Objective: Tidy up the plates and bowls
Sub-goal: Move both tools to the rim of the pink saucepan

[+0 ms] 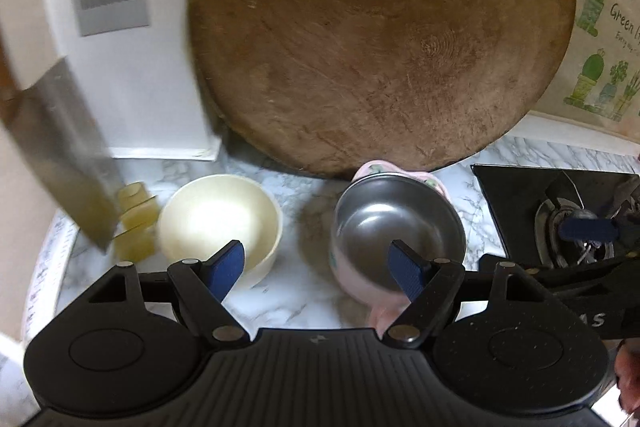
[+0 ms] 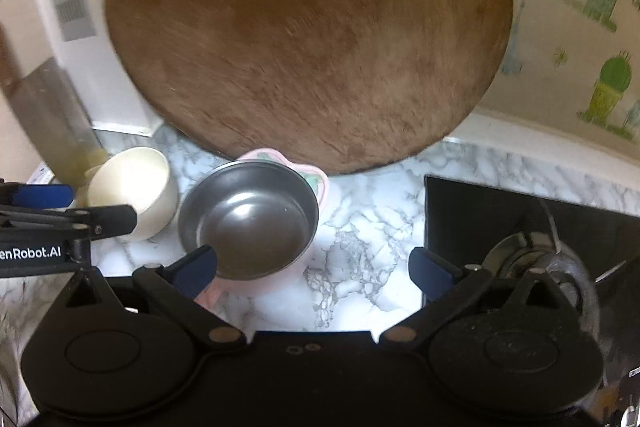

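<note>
Steel bowl [image 2: 250,217] upright, mouth upward

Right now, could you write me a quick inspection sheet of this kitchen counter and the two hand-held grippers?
Surface: marble-pattern counter, bare between the items.
Job's things: cream bowl, empty; steel bowl nested in a pink dish, beside it, apart.
Clutter: round wooden board leaning upright behind; cleaver at left; pale yellow holder.
Grippers: left hand-held gripper open, empty; right hand-held gripper open, empty, above the counter.
Cables: nothing seen.
Surroundings: gas stove at right; white vented appliance; plant-print wall sheet.
</note>
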